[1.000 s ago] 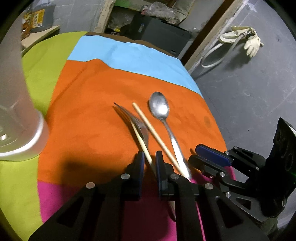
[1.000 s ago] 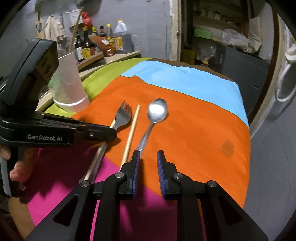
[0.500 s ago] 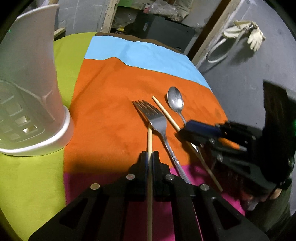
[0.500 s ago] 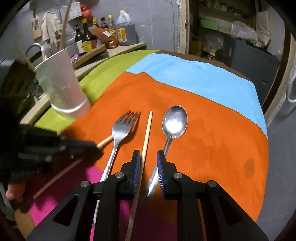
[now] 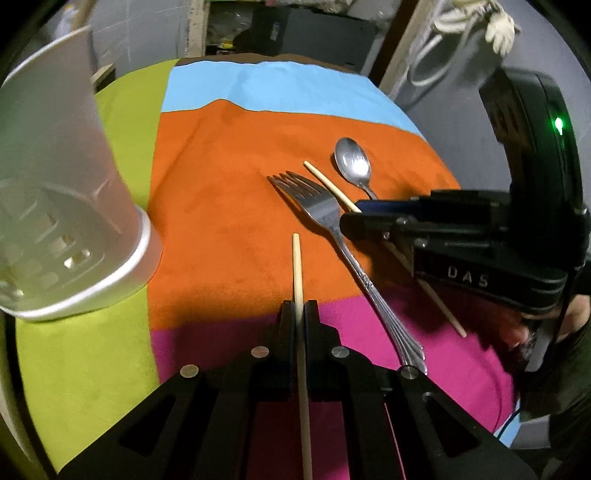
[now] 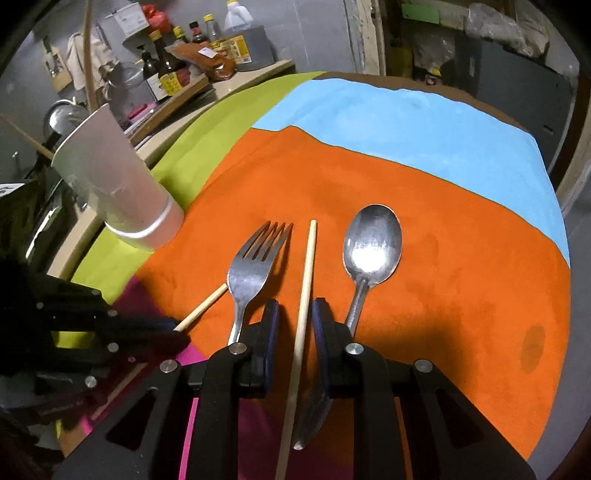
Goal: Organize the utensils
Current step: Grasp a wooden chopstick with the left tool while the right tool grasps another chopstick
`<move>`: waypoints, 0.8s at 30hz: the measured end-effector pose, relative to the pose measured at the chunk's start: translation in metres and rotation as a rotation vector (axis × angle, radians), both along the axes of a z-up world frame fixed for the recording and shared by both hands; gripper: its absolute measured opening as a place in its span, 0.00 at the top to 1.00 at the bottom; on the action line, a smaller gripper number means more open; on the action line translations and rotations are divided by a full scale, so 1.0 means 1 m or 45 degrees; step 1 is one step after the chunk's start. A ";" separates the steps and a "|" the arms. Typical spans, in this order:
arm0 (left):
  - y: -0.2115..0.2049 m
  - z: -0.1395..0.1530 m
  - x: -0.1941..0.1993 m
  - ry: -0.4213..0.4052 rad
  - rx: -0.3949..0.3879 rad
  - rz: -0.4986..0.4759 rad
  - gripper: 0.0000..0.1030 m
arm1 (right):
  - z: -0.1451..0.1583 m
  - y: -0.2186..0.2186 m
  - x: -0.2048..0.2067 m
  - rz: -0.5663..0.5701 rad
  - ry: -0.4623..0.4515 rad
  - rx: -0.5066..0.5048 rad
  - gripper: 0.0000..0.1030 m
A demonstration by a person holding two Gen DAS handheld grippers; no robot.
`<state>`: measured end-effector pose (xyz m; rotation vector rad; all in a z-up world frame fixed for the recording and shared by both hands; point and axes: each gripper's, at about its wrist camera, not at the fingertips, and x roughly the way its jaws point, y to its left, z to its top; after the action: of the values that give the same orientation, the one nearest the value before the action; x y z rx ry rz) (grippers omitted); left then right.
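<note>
My left gripper [image 5: 297,314] is shut on a pale wooden chopstick [image 5: 296,266], which points out ahead over the orange cloth [image 5: 229,206]. In the right wrist view this left gripper [image 6: 173,336] sits low at the left with its chopstick [image 6: 203,306] sticking out towards the fork. A second chopstick [image 6: 306,273] lies between a steel fork [image 6: 255,266] and a steel spoon [image 6: 371,243]. My right gripper [image 6: 294,314] straddles that second chopstick. Its jaws are closing, with a gap still on both sides. A white utensil holder [image 6: 118,192] stands at the left.
The multicoloured cloth covers a round table whose edge drops to grey floor on the right. Bottles and jars [image 6: 166,70] crowd a counter behind the holder. A hose and gloves [image 5: 498,29] hang on the far wall. A hand [image 5: 517,332] holds the right gripper.
My left gripper shut on one chopstick and swung it left, off the fork. My right gripper slid left from the spoon's handle until it straddled the second chopstick.
</note>
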<state>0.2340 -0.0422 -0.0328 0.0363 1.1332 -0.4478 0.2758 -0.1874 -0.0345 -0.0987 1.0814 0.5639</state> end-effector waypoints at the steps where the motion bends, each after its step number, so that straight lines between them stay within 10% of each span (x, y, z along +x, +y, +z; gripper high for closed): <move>1: -0.002 -0.001 0.001 0.003 0.015 -0.003 0.97 | 0.001 0.000 0.000 -0.005 0.005 0.001 0.88; 9: 0.010 0.003 -0.016 -0.108 -0.060 0.124 0.98 | 0.003 -0.006 -0.009 -0.124 -0.026 0.064 0.97; 16: 0.046 0.030 -0.057 -0.436 -0.215 0.277 0.98 | 0.024 -0.021 -0.040 -0.217 -0.191 0.239 0.97; 24: 0.046 0.019 -0.051 -0.346 -0.203 0.284 0.98 | 0.010 -0.003 -0.029 -0.139 -0.117 0.059 0.86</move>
<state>0.1832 0.0039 -0.0137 -0.1630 0.8206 -0.3210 0.2469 -0.1909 -0.0247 -0.0244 0.9780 0.4812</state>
